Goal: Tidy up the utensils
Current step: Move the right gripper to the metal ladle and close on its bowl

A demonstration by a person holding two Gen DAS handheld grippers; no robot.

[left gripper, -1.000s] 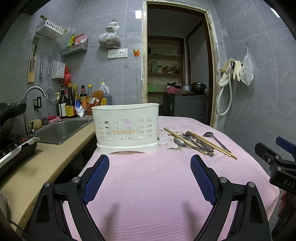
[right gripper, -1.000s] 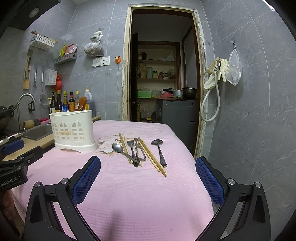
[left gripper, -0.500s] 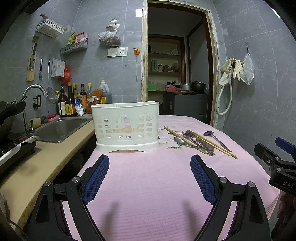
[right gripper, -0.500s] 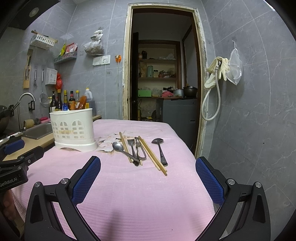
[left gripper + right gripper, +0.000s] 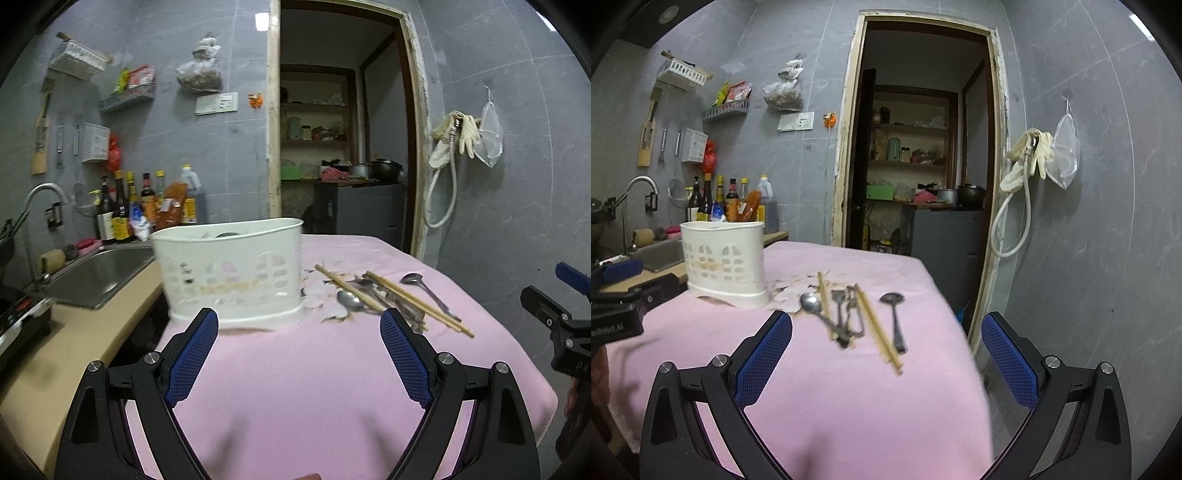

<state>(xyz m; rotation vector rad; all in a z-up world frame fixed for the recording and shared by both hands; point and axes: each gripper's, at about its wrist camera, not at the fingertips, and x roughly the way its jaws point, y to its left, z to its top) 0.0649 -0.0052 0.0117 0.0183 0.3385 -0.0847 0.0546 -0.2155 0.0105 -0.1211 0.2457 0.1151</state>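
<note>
my left hand-held gripper [image 5: 299, 354] spread wide and empty over the pink table [image 5: 314, 387], white utensil caddy [image 5: 231, 271] right ahead of it, right hand-held gripper [image 5: 886, 354] gaping too, chopsticks [image 5: 875, 325], spoons [image 5: 812, 304] and ladle [image 5: 894, 314] lying loose beside the caddy

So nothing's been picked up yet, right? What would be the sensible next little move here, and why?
Right, both grippers are open and empty. Probably the right gripper should ease forward and down to the chopsticks, nearest to it in the loose pile on the pink cloth. The white caddy stands upright beside them, ready to receive utensils.
</note>
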